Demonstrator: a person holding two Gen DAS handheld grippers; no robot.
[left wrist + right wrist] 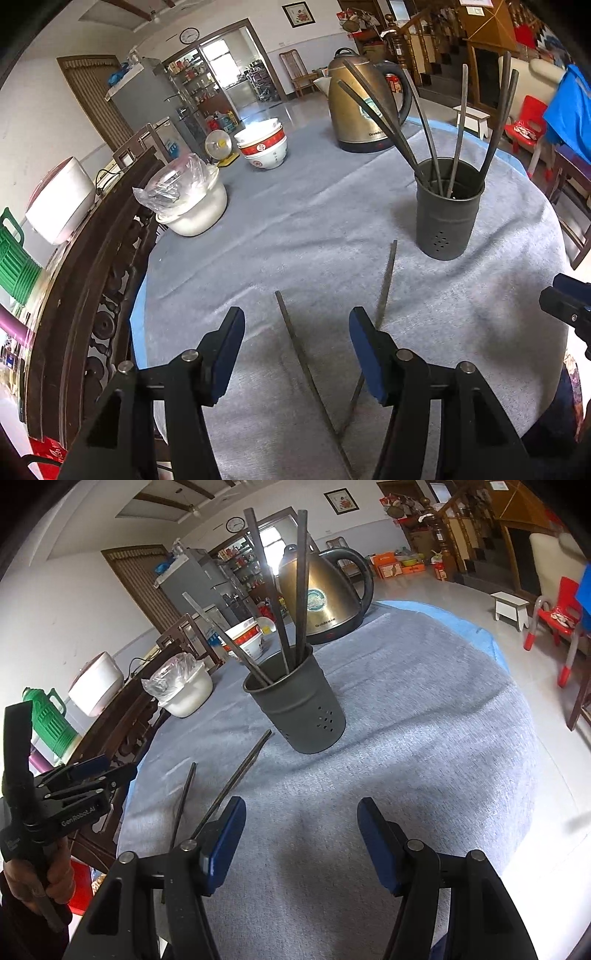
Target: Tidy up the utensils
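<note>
A dark grey utensil holder (447,212) stands on the grey tablecloth (295,221) and holds several dark chopsticks (458,129). It also shows in the right wrist view (299,709). Two loose chopsticks lie on the cloth in a V: one (295,343) between my left gripper's fingers, one (386,284) by the right finger. In the right wrist view they (236,775) lie left of centre. My left gripper (297,325) is open and empty above them. My right gripper (301,816) is open and empty over bare cloth.
A metal kettle (360,107) stands at the back. Stacked bowls (264,146) and a white pot with a plastic bag (188,199) sit at the left. A carved wooden chair back (107,280) borders the table's left edge. The right gripper's body (569,306) shows at the right edge.
</note>
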